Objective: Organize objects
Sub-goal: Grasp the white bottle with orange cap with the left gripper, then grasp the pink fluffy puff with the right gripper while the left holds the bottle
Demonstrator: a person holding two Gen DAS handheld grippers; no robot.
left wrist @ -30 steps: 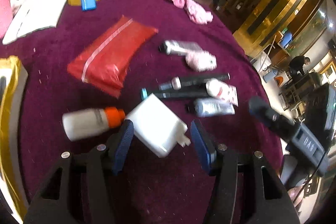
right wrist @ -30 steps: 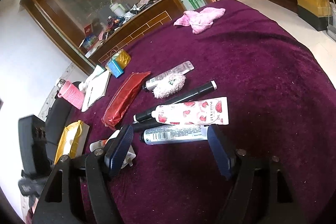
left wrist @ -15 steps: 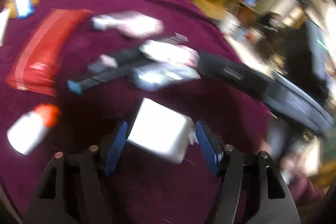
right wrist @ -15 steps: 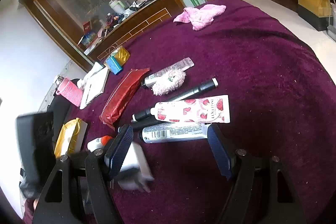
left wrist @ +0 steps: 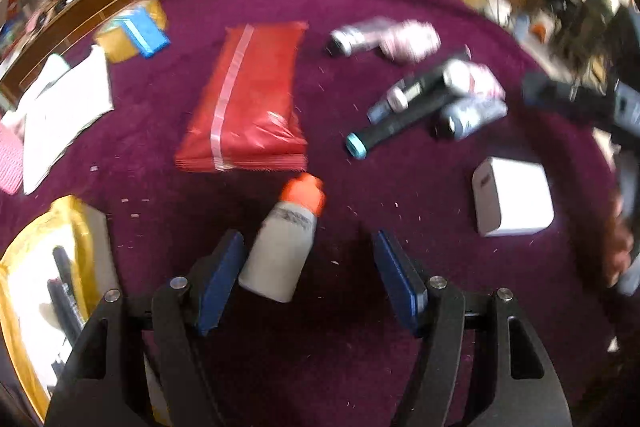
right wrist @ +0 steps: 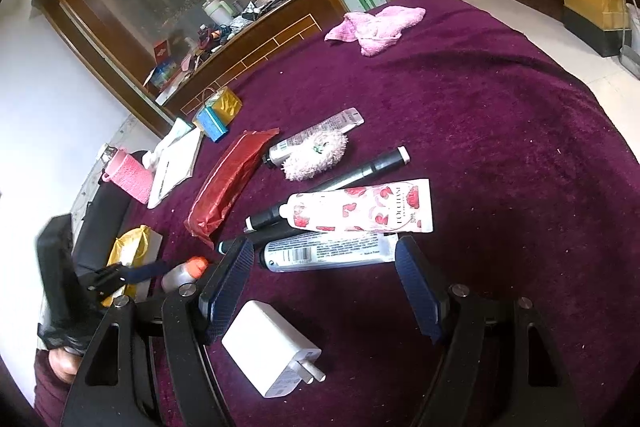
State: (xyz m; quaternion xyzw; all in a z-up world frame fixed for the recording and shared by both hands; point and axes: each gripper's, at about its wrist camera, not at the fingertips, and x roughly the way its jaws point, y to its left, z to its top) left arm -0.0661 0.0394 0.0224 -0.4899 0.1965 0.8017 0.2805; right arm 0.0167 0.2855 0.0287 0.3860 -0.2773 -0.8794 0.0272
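Observation:
A white bottle with an orange cap (left wrist: pixel 282 247) lies on the purple cloth between the jaws of my left gripper (left wrist: pixel 308 283). It sits close against the left pad, far from the right one, so the gripper is open. A white charger (left wrist: pixel 514 201) rests on the cloth to its right. In the right wrist view the charger (right wrist: pixel 272 347) lies low between the jaws of my open right gripper (right wrist: pixel 324 285), nearer the left finger. Just past the fingertips lie a silver tube (right wrist: pixel 324 251) and a floral tube (right wrist: pixel 360 207). A red packet (left wrist: pixel 244 95) lies further back.
Black pens (right wrist: pixel 368 167), a fluffy pink puff (right wrist: pixel 316 155) and another tube (right wrist: pixel 316 135) lie beyond the floral tube. A yellow box with pens (left wrist: pixel 24 267) sits at the left edge. White papers (left wrist: pixel 64 107), a gold and blue box (left wrist: pixel 136 31) and a pink towel (right wrist: pixel 376 27) lie further away.
The left gripper has let go of the white charger, which now lies on the cloth to its right. It swung left and now straddles the orange-capped bottle. The right gripper has stayed still.

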